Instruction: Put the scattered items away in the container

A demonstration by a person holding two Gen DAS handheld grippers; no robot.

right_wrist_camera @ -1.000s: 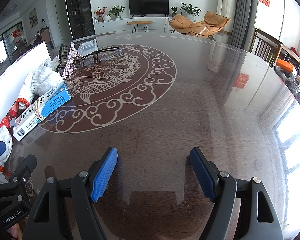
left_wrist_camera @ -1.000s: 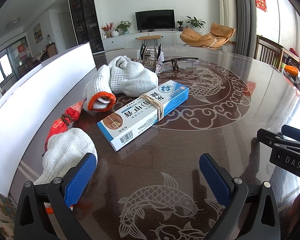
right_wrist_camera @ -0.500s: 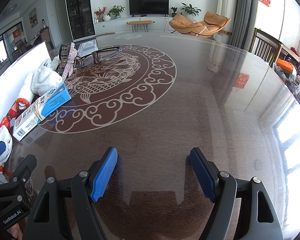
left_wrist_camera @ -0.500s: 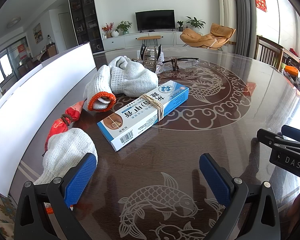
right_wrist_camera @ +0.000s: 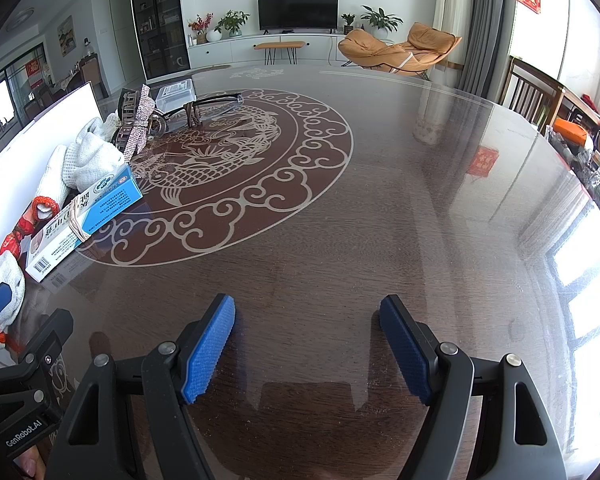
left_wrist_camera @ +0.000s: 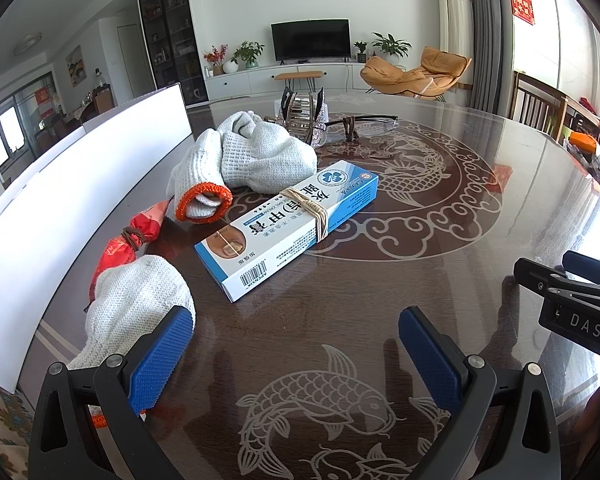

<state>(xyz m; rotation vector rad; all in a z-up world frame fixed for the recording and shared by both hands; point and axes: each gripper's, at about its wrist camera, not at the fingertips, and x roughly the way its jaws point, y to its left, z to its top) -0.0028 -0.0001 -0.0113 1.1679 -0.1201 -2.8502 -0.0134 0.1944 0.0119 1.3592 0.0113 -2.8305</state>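
A white and blue medicine box (left_wrist_camera: 288,228) with a rubber band lies ahead of my open left gripper (left_wrist_camera: 296,344). A white knit glove (left_wrist_camera: 136,304) lies by the left finger. Another glove with an orange cuff (left_wrist_camera: 240,164) lies behind the box. A red tied packet (left_wrist_camera: 128,240) lies beside the white container wall (left_wrist_camera: 60,200). Glasses (left_wrist_camera: 360,124) and a sparkly hair clip (left_wrist_camera: 304,116) lie further back. My right gripper (right_wrist_camera: 308,340) is open and empty over bare table. The box (right_wrist_camera: 84,220) also shows at the left of the right wrist view.
The dark glass-topped table (right_wrist_camera: 380,220) has fish and cloud patterns. A clear plastic box (right_wrist_camera: 174,94) sits at the back. Chairs (right_wrist_camera: 532,92) and clutter (right_wrist_camera: 588,152) stand along the right edge.
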